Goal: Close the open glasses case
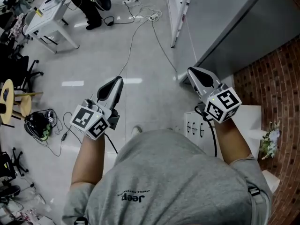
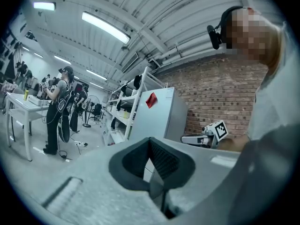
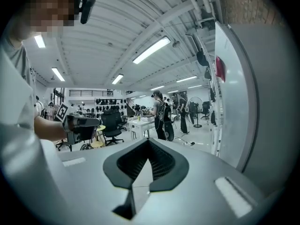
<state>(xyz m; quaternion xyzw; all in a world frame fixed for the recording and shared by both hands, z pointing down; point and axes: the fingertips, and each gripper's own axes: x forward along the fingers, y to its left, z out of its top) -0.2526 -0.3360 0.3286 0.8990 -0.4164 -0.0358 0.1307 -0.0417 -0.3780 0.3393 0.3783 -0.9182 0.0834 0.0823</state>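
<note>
No glasses case shows in any view. In the head view the person holds both grippers up in front of the chest, pointing out over the floor. My left gripper (image 1: 115, 82) is shut, its dark pads meeting with nothing between them (image 2: 150, 142). My right gripper (image 1: 193, 72) is also shut and empty (image 3: 149, 143). Each gripper view catches the other gripper off to the side: the right gripper (image 2: 202, 138) in the left gripper view, the left gripper (image 3: 80, 122) in the right gripper view.
A tall grey cabinet (image 1: 234, 27) and a brick wall (image 1: 281, 78) stand to the right. A white surface (image 1: 251, 118) with small flowers (image 1: 270, 142) lies below the right hand. Cables (image 1: 140, 27) run over the floor. A white table (image 1: 47, 18), a stool (image 1: 7, 102) and a standing person (image 1: 89, 3) are at the left.
</note>
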